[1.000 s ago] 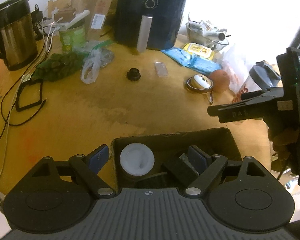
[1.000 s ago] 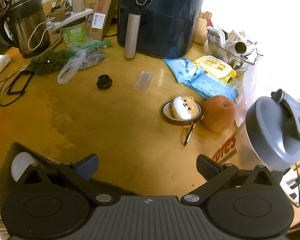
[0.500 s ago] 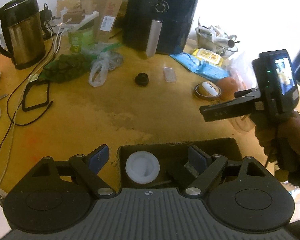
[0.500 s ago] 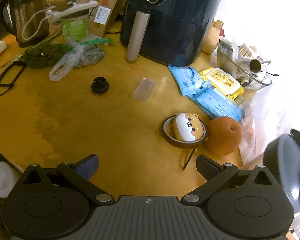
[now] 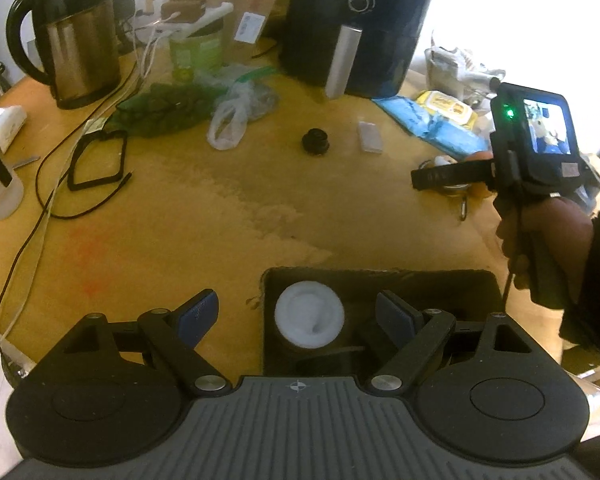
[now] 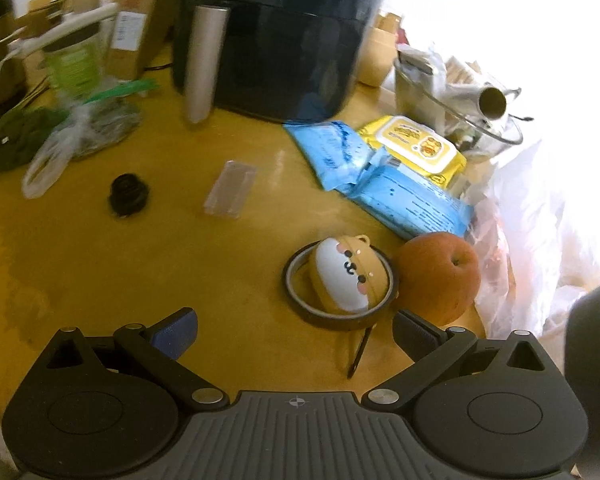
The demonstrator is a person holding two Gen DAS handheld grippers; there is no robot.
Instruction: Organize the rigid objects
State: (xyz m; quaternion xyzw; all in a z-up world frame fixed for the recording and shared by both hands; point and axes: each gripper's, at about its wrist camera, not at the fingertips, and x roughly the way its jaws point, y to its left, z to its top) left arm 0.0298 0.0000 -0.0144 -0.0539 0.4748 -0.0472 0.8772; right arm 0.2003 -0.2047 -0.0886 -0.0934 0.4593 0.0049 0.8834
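Right gripper (image 6: 294, 330) spread, empty — nearing dog-face case (image 6: 350, 278) in tape roll (image 6: 300, 276); next: straddle, clench. Left gripper (image 5: 296, 314) spread over box (image 5: 380, 276).

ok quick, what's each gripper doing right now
left gripper: open, holding nothing, over the box.
right gripper: open, holding nothing, near the tape roll.
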